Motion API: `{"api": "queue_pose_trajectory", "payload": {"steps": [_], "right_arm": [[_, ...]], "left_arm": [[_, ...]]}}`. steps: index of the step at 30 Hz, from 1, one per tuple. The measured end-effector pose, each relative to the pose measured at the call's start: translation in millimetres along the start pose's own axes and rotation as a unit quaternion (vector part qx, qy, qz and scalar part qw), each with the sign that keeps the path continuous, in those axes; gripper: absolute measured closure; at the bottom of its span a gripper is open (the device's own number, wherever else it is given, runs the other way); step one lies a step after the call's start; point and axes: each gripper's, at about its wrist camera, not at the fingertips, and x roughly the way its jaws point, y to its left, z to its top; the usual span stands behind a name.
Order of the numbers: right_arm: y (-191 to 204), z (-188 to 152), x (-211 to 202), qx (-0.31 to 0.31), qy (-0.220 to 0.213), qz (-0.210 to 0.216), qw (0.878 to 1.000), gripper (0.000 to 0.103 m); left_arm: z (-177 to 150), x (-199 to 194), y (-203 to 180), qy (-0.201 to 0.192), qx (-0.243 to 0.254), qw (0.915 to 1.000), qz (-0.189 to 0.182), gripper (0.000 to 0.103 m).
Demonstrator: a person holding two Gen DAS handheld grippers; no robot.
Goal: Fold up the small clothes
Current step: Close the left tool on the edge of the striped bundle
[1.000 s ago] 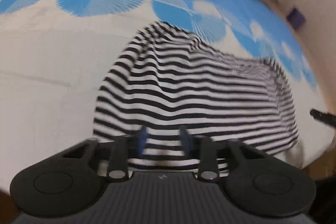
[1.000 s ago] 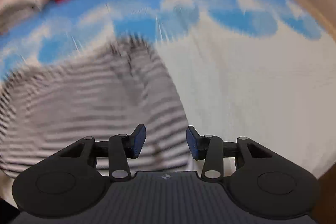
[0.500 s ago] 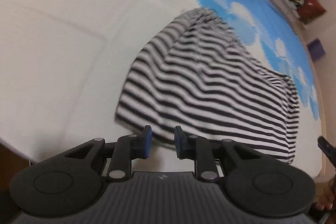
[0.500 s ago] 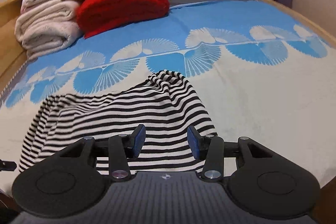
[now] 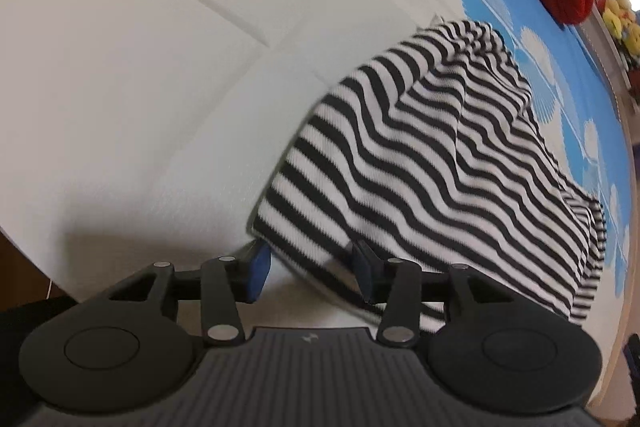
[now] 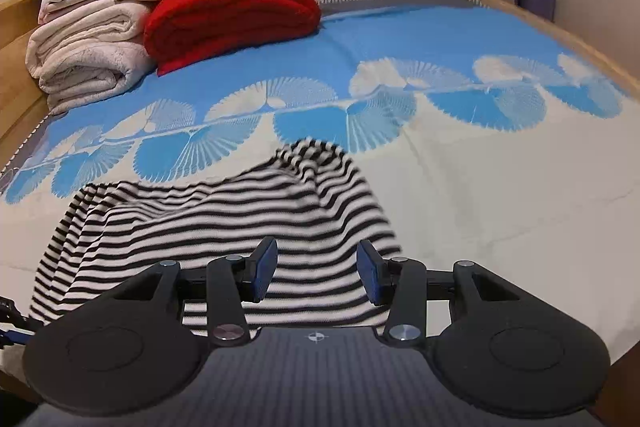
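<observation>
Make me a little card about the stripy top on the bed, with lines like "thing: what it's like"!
stripy top: black and white, rumpled, lying on the bed near its front edge
bed cover: cream in front, blue with white fan shapes farther back
left gripper: jaws opening, a corner of the stripy top between them, pads not pressing
right gripper: open, over the top's near edge, holding nothing
red blanket: folded, at the far end of the bed
pale towels: stacked beside the red blanket

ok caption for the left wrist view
Left gripper opening over the near corner of a striped garment on the bed.
</observation>
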Motion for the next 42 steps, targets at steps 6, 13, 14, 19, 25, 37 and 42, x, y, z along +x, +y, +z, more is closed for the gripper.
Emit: {"api": "queue_pose_trajectory", "payload": {"steps": [6, 13, 14, 19, 25, 37, 42], "right_arm": [[-1, 26, -6, -0.066, -0.044, -0.006, 0.997, 0.057], [-29, 40, -9, -0.007, -0.087, -0.04, 0.995, 0.057], [-34, 41, -6, 0.02, -0.078, -0.043, 0.996, 0.057], [-33, 38, -4, 0.054, -0.087, -0.044, 0.994, 0.057], [-32, 35, 1, 0.05, -0.073, -0.05, 0.995, 0.057], [-40, 34, -1, 0.106, -0.078, -0.056, 0.99, 0.057], [-29, 34, 1, 0.089, -0.077, -0.05, 0.992, 0.057]], "left_arm": [[-1, 2, -9, -0.027, 0.006, 0.9995, 0.016, 0.055], [6, 6, -13, -0.05, 0.002, 0.9985, 0.023, 0.063], [7, 7, -14, -0.052, 0.0, 0.9984, 0.022, 0.067], [11, 11, -19, -0.053, -0.001, 0.9986, 0.009, 0.072], [15, 13, -16, -0.047, -0.001, 0.9988, -0.016, 0.093], [2, -26, 7, -0.088, -0.02, 0.9957, 0.018, 0.095], [4, -22, 23, -0.048, -0.065, 0.9965, -0.018, 0.09]]}}
